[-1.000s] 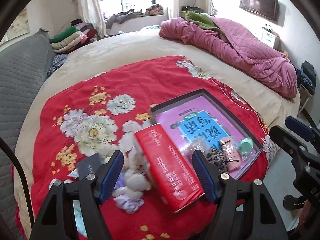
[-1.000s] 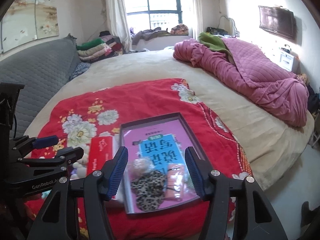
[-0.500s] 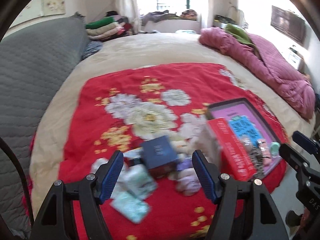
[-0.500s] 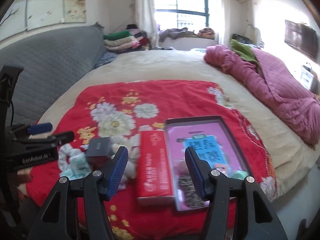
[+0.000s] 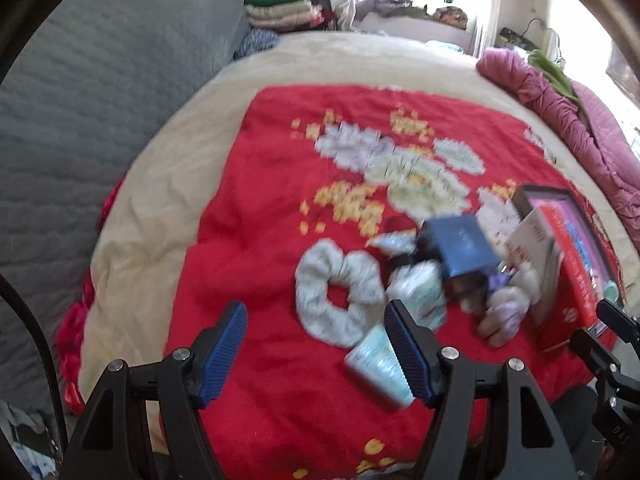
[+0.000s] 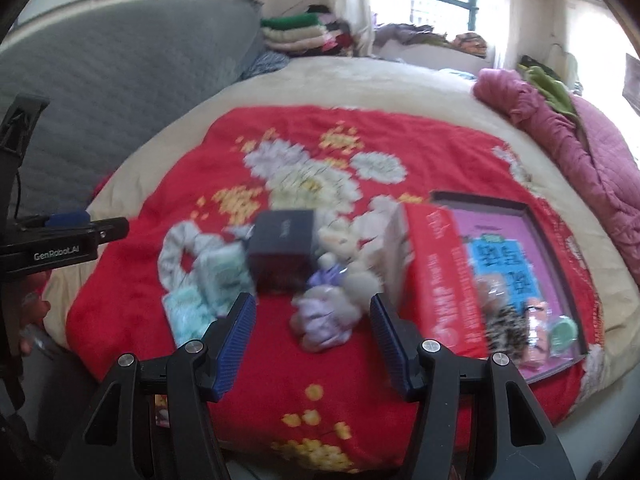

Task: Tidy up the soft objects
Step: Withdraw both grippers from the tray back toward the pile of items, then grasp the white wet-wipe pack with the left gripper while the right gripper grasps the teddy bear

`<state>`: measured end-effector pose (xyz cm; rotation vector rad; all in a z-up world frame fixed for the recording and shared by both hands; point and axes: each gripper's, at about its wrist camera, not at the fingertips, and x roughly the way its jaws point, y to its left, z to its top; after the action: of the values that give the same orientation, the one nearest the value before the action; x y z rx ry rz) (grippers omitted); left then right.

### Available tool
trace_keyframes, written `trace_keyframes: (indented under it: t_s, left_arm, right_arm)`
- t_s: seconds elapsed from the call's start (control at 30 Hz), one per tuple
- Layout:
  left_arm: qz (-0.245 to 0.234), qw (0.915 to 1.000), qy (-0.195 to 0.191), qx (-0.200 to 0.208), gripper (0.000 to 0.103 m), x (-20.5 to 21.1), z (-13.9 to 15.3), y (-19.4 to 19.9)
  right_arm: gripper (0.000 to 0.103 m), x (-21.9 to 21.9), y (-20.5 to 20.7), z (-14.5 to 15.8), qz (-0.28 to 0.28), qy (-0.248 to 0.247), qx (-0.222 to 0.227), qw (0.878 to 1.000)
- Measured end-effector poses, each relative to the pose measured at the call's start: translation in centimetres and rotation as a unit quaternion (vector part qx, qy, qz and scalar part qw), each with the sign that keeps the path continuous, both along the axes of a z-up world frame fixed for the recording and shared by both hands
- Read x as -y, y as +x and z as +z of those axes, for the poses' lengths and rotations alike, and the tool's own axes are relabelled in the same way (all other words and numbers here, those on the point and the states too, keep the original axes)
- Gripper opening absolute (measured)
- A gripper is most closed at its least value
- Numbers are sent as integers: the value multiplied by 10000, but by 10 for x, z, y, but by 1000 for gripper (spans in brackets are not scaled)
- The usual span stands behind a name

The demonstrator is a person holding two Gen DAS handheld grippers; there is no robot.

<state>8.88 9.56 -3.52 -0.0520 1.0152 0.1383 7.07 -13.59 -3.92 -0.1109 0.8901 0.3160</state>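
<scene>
The left gripper [image 5: 316, 350] holds its ribbed blue jaws well apart with nothing clamped; only bare red floral plush blanket [image 5: 248, 216] shows in the gap. Just beyond that gap and a little to the right lies the pale grey ruffled fabric scrunchie [image 5: 340, 292], a soft ring with a hole through which the red shows. A flat mint-green packet [image 5: 376, 364] lies right against the inner face of the right-hand jaw, partly hidden behind it; whether it touches the jaw cannot be told. Further right sit a puffy pale-green packet [image 5: 420, 292], a rigid dark blue cardboard box [image 5: 460, 248] and a fluffy lilac scrunchie [image 5: 504, 308]. The right gripper [image 6: 312, 340] also has its jaws apart and empty. The lilac scrunchie [image 6: 324, 316] lies just beyond the gap between them, near the right-hand jaw, not touched. Behind it stands the dark box [image 6: 280, 248], with cream plush pom-poms [image 6: 344, 248] beside it. Left of the left-hand jaw are the green packets [image 6: 216, 276] and the grey scrunchie [image 6: 180, 256]. Right of the right-hand jaw a long red cardboard carton [image 6: 444, 280] leans beside a shallow dark-rimmed tray [image 6: 548, 240] that holds a glossy pink-and-blue booklet, a leopard-print fabric piece [image 6: 508, 328] and a small round mint-green item [image 6: 564, 332]. Motion blur softens the finer textures.
</scene>
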Motion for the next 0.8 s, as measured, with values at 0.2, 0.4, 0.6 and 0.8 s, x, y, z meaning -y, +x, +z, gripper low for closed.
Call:
trace_keyframes:
  t_s: [0.2,0.4,0.6,0.8]
  left_arm:
    - [1,9987,-296,-421,71,-4,-45,-10]
    - [-91,9961,-564,-668,71,10,-73,-12]
    - [-224,9928,-846,-813,71,27,-87,-8]
    - [-202,9903,-1039,-896,71,30,-93,1]
  right_arm:
    - [61,-10,2,-35,17,-69,-288,9996]
    - [61,-9,10,-60,-293,-276,-412,9983]
    - [61,-11,29,-76,-652,-229,-622,9957]
    - [61,-21,48,-92,-952,-243,-760,9923]
